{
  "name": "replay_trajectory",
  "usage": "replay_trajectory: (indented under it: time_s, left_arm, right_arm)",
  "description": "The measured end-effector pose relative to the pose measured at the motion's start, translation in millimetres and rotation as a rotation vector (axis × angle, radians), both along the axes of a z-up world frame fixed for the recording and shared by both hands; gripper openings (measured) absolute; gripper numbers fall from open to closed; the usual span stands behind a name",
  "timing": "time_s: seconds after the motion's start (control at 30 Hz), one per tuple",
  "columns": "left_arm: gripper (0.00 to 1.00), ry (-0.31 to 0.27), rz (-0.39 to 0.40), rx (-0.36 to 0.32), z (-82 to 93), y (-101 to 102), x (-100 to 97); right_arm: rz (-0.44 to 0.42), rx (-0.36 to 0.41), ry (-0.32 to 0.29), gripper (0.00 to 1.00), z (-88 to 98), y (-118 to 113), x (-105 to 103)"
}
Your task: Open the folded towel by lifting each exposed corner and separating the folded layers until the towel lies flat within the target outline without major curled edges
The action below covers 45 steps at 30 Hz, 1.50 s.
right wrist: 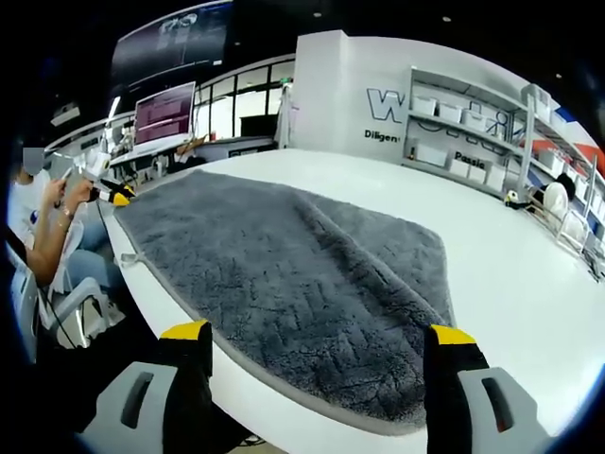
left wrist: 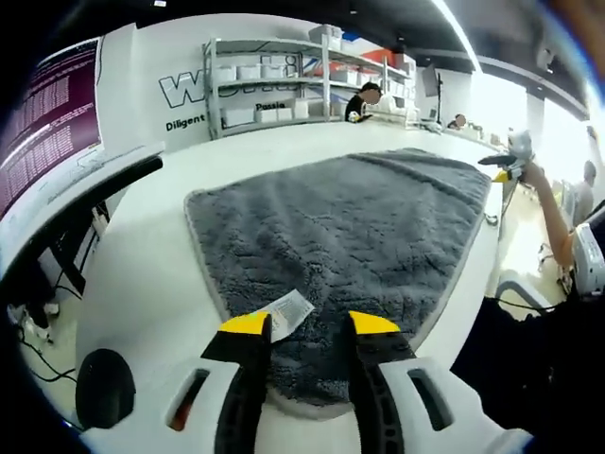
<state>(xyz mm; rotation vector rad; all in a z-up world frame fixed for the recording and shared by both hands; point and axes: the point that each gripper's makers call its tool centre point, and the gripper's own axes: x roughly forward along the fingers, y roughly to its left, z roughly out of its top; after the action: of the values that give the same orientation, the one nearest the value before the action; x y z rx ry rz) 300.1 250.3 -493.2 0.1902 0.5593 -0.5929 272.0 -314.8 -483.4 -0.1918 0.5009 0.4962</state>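
Left tool sits low, its yellow-tipped jaws parted by a moderate gap, pointing forward with nothing gripped between them. Right tool has its jaws spread much wider, tips far apart at either side of its view, also gripping nothing. Both white bodies rise from the bottom of their views.

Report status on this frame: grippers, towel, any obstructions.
Left gripper open, hovering over the towel's tagged edge. Right gripper open wide above the near edge. Grey towel spread on white table, one fold ridge visible. Nothing obstructing.
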Motion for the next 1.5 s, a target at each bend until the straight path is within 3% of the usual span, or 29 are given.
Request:
replay_trajectory:
  time_s: [0.07,0.13,0.2,0.27,0.43,0.5,0.8,1.1,1.27,1.5]
  left_arm:
    - [0.43,-0.011,0.005,-0.007,3.4,-2,-0.5]
    - [0.50,-0.043,0.022,-0.084,14.2,-13,-0.2]
    - [0.57,-0.083,-0.018,-0.121,24.1,-25,-3.3]
    - [0.63,-0.124,-0.072,-0.134,32.3,-40,-8.7]
    - [0.92,-0.133,-0.103,-0.153,35.3,-64,-17.3]
    - [0.99,-0.136,-0.119,-0.145,34.1,-73,-20.6]
    - [0.99,-0.137,-0.198,-0.105,29.8,-94,-28.8]
    - [0.99,-0.140,-0.155,-0.104,30.5,-85,-21.9]
    - [0.99,-0.149,-0.134,-0.132,36.0,-80,-20.6]
    - [0.99,-0.144,-0.134,-0.122,35.8,-79,-21.8]
  right_arm:
    - [0.006,0.000,0.002,0.98,-0.1,2,1]
    - [0.018,-0.006,0.009,0.99,-1.1,6,1]
    - [0.025,-0.003,0.010,0.99,-0.5,8,1]
    - [0.031,0.005,0.011,0.99,1.1,10,1]
    - [0.037,0.002,0.005,0.99,5.4,13,2]
    - [0.043,0.001,0.005,0.99,6.9,14,3]
    - [0.063,-0.009,-0.020,0.99,28.1,15,17]
    - [0.079,-0.011,-0.049,0.99,58.1,13,47]
    - [0.065,-0.012,-0.056,0.97,67.7,10,71]
    - [-0.030,0.004,-0.091,0.87,76.2,-10,122]
